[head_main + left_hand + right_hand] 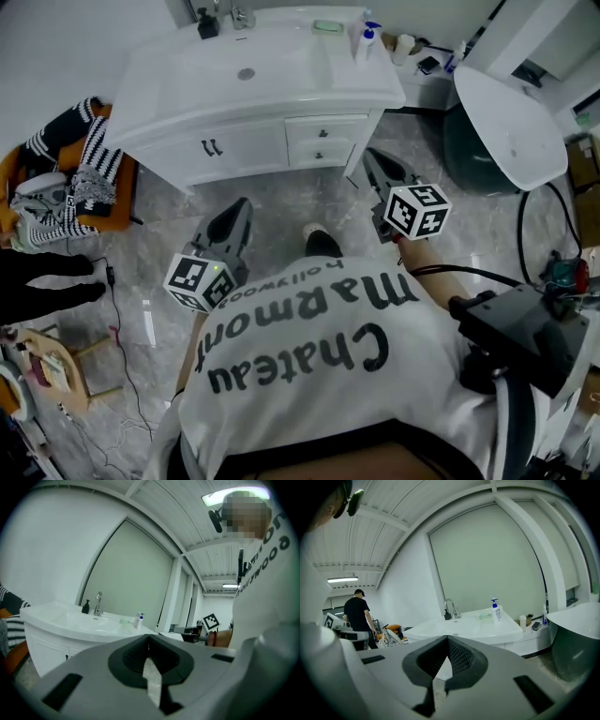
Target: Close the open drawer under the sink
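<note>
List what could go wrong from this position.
1. Both drawers under the sink already look flush. Pushing them with the shut right gripper might only knock the front.
2. A black cable loops over the floor at the head view's right, and a step that way could snag it.
3. The pump bottle stands near the sink's right edge, so a hard jolt could tip it.

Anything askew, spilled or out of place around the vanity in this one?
Nothing stands out. Both drawers look flush with the vanity front, and no spill shows on the floor. The only clutter is striped clothes heaped on an orange seat at left.
</note>
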`<move>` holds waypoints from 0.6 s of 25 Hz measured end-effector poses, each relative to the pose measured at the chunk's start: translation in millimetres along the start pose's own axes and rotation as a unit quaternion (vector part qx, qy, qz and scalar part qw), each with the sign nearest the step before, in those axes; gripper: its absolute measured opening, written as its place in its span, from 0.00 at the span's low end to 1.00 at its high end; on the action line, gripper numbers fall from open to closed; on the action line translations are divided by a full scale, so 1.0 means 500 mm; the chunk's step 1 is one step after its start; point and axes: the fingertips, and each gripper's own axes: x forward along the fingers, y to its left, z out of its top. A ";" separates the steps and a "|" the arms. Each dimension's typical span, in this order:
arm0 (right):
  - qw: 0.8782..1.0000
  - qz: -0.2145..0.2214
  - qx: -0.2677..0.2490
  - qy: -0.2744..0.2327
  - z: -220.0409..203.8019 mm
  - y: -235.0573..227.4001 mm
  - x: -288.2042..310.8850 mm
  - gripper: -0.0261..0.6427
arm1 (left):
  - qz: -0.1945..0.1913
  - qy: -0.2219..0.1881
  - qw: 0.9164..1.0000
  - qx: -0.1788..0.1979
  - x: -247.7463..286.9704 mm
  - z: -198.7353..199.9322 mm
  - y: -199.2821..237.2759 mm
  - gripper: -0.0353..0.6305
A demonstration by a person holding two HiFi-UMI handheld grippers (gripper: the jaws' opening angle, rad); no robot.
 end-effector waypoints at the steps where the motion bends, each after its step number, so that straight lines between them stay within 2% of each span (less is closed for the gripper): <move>1: 1.000 0.001 -0.001 -0.001 0.003 0.001 0.001 0.06 | 0.004 0.001 1.000 0.003 -0.001 0.000 0.001 0.07; 15: 1.000 0.010 0.008 -0.003 0.006 0.022 0.020 0.06 | 0.025 0.001 1.000 -0.013 -0.030 -0.008 0.020 0.07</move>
